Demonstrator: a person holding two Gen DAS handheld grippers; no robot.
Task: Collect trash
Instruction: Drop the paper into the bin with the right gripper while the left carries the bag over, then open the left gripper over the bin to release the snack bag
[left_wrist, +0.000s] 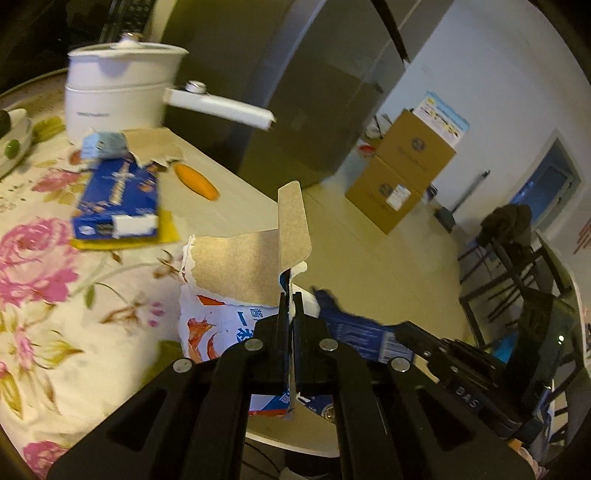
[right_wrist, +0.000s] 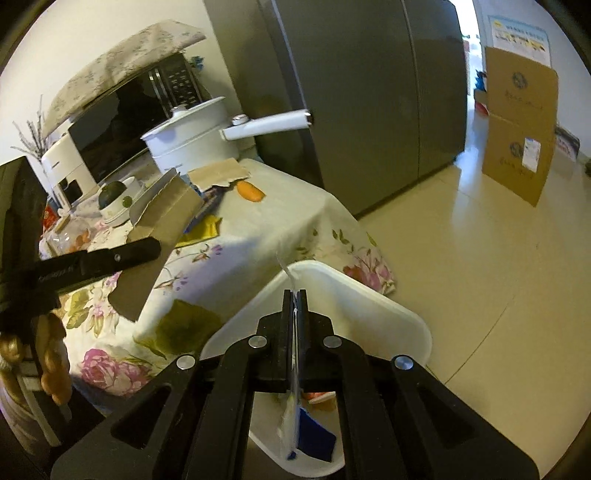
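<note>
Here, beside the white bin (right_wrist: 406, 317), the left gripper (left_wrist: 291, 299) is clamping a torn carton piece (left_wrist: 240, 269) over the floral table (left_wrist: 55, 295), while the right gripper (right_wrist: 294, 295) is pinching a blue-and-white wrapper scrap (right_wrist: 295, 413) above that bin.
</note>
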